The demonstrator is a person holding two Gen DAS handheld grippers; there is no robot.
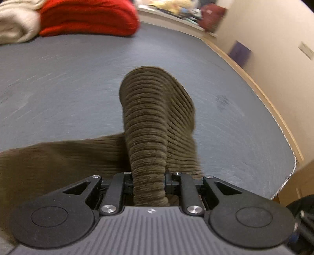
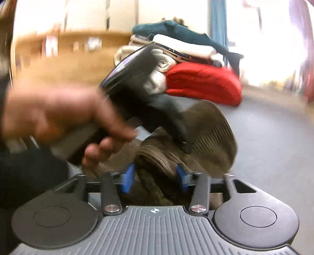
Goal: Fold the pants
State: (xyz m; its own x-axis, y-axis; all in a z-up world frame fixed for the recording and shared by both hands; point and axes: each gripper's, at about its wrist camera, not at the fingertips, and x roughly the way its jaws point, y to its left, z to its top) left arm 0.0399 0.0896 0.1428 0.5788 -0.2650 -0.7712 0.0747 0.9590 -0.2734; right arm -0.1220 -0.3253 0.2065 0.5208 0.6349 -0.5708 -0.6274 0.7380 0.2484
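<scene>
The olive-brown corduroy pants (image 1: pixel 155 117) are bunched and lifted above the grey mat (image 1: pixel 68 82). My left gripper (image 1: pixel 149 182) is shut on a thick fold of the pants, which rises ahead of its jaws; more fabric trails to the lower left. In the right wrist view my right gripper (image 2: pixel 155 176), with blue pads (image 2: pixel 127 177), is shut on another bunch of the pants (image 2: pixel 212 137). The left gripper's body (image 2: pixel 137 78) and the hand holding it (image 2: pixel 58 111) show just ahead, clamped on the same cloth.
A folded red garment (image 1: pixel 88 17) and a cream one (image 1: pixel 15 23) lie at the mat's far left. In the right wrist view they sit in a stack of clothes (image 2: pixel 196 64). The wooden table edge (image 1: pixel 255 82) runs along the right, near a beige wall.
</scene>
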